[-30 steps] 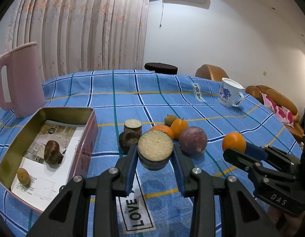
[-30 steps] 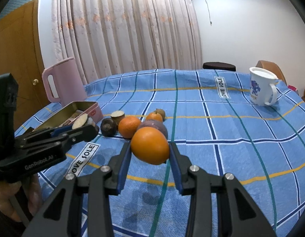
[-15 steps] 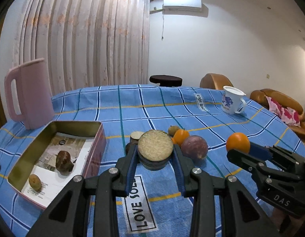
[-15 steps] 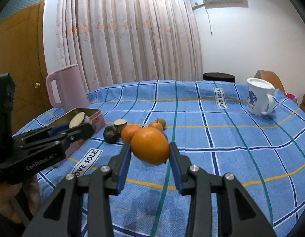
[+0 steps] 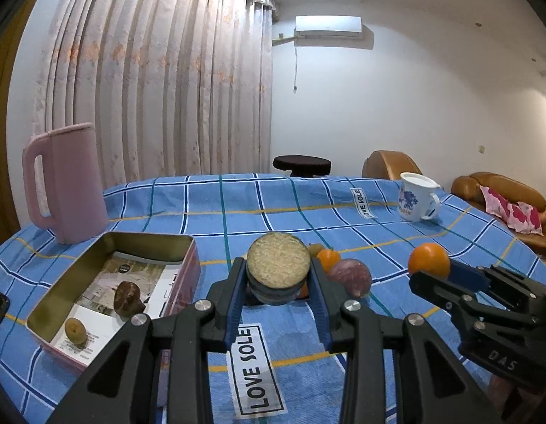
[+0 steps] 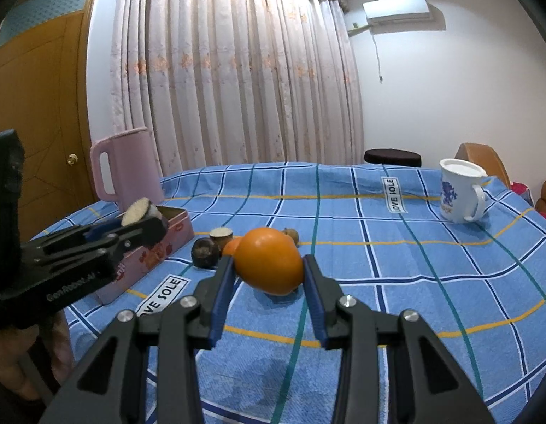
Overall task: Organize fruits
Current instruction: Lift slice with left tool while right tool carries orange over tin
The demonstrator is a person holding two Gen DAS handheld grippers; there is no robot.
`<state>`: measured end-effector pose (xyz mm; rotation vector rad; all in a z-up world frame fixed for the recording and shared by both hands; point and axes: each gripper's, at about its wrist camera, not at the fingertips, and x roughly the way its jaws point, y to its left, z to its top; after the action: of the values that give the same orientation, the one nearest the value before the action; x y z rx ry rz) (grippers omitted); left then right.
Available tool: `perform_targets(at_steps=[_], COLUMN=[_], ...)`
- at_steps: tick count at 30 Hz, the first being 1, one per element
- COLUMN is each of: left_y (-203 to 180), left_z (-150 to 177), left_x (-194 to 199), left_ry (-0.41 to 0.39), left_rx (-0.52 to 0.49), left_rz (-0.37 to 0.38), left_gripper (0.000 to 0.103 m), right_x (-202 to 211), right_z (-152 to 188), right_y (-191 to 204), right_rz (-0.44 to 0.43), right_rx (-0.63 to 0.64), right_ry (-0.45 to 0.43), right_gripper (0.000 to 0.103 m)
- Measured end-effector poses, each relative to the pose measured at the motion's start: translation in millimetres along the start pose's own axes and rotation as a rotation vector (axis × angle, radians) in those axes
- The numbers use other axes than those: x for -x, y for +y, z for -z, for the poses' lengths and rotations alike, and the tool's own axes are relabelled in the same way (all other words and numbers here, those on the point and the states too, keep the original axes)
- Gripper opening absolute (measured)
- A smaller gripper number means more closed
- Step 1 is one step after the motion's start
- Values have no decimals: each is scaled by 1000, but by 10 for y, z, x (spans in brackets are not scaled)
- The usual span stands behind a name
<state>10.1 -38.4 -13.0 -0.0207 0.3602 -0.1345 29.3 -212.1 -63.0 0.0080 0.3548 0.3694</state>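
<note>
The left gripper (image 5: 277,279) is closed on a cut fruit half (image 5: 278,265), dark on the outside with a pale, grainy flat face. It sits in the middle of the left view, lifted above the blue checked tablecloth (image 5: 343,219). The right gripper (image 6: 268,268) is closed on an orange (image 6: 269,265) in the middle of the right view, also off the cloth.

The cut half looks light and firm, but the flat face may be wet, so the round skin sides are the best place to hold it. The orange looks heavier and smooth. It could roll or slip, so it should be held across its widest part.

The pink tin box (image 5: 96,247) is at the lower left of the left view. It has paper on the bottom and 2 things inside: a dark brown fruit (image 5: 128,298) and a small tan fruit (image 5: 75,330). More fruits lie on the cloth just past the grippers, like a purple fruit (image 5: 350,277).
</note>
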Motion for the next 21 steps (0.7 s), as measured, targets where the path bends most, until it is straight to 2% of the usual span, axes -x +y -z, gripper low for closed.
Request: perform_targets(at_steps=[3,10,16,21], left_y=[25,276,699,1041], left_z=[-25,-137,-206,-199], left_x=[42,108,91,-11], left_ry=[-12,-4,33,89], left_rx=[-7,4,44,64], left_rz=[-21,-93,-183,-241], left_gripper=[36,36,36,36], right_x=[-43,-95,-293,-577], right_z=[-29,-357,-585,-666], right_y=[31,172,547,861], right_rz=[13,-65,-138,-218], right_rx=[13,20,89,121], right_ry=[24,8,15,60], right_gripper=[42,42,42,42])
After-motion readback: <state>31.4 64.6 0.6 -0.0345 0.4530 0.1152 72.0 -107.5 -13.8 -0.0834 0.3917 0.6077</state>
